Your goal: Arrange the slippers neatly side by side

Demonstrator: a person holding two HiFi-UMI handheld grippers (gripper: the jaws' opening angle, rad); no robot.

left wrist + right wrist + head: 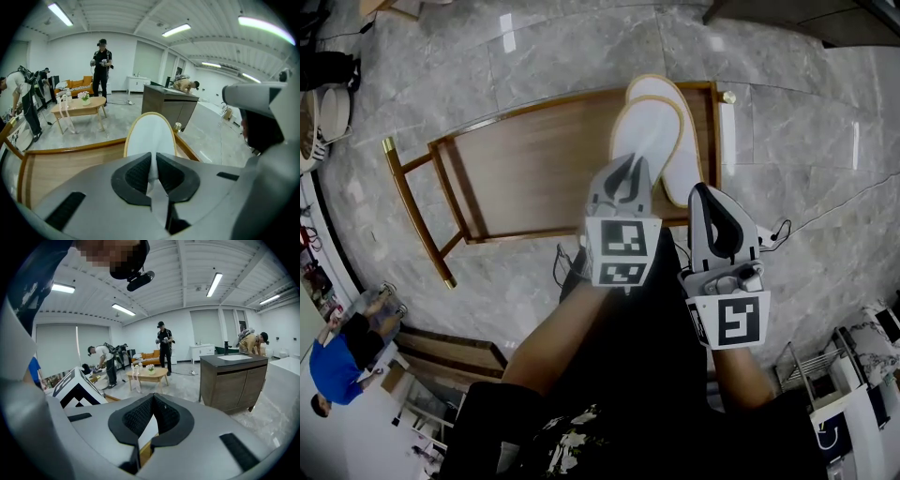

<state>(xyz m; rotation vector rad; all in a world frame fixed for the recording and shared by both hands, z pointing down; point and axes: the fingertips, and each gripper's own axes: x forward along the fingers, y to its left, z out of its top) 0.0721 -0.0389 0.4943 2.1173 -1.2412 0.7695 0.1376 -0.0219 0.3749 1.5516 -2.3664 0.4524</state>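
The left tongs [151,159] are gripping the heel edge of the near slipper [150,133]; its white material is sitting pinched between the two dark pads. This slipper is stretching straight away from the tongs, with its long axis running along the direction in which they are pointing and the toe at the far end. In the head view it is lying at the right end of the wooden worktop [525,169] and is overlapping the second slipper [680,141], which is lying just to its right and a little further off. The right tongs [712,202] are clenched with nothing held, as far as I can judge, and are hovering nearer to that second slipper.
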